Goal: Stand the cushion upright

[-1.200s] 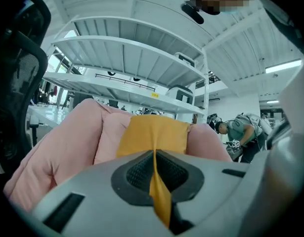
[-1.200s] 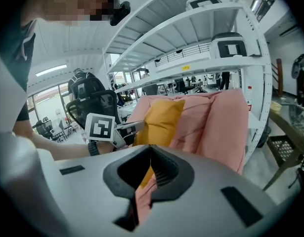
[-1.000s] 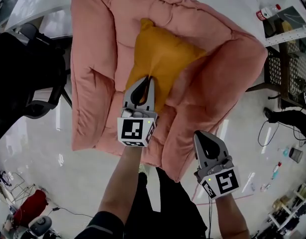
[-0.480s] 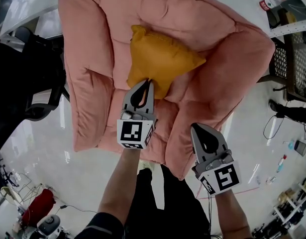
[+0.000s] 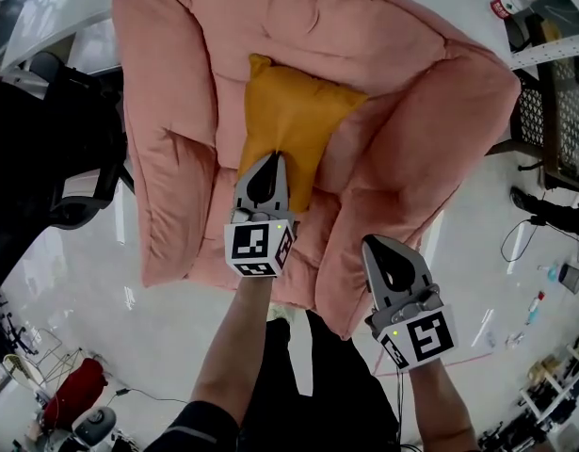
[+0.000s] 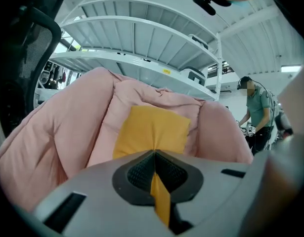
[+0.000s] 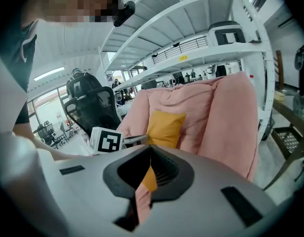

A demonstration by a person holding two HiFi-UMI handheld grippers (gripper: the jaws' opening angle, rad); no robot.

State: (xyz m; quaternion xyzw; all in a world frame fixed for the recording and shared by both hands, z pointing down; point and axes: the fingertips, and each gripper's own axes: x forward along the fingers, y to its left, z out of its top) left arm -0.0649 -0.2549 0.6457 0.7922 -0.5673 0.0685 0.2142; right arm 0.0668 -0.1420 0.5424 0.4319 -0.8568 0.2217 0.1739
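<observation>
A mustard-yellow cushion [image 5: 294, 125] leans against the back of a big pink padded lounger [image 5: 421, 130], its lower edge on the seat. My left gripper [image 5: 273, 155] is at that lower edge. Its jaws are closing the last bit on the fabric, and the left gripper view shows the cushion [image 6: 152, 130] puckering into the jaw tips of the left gripper [image 6: 154, 153]. My right gripper [image 5: 376, 243] hovers off the lounger's front right edge, shut, holding nothing. From the right gripper [image 7: 150, 147] I see the cushion [image 7: 165, 127] and the left gripper [image 7: 144, 138] beside it.
A black office chair [image 5: 54, 130] stands close on the lounger's left. White shelving [image 6: 142, 43] rises behind it, where a person [image 6: 258, 117] stands at the right. A wire rack [image 5: 562, 111] and a bottle [image 5: 506, 8] are at the far right. Cables lie on the floor.
The cushion has swung from tilted, with a corner poking right, to squarer against the backrest. My left gripper has come down a little with the cushion's edge. The right gripper has barely moved.
</observation>
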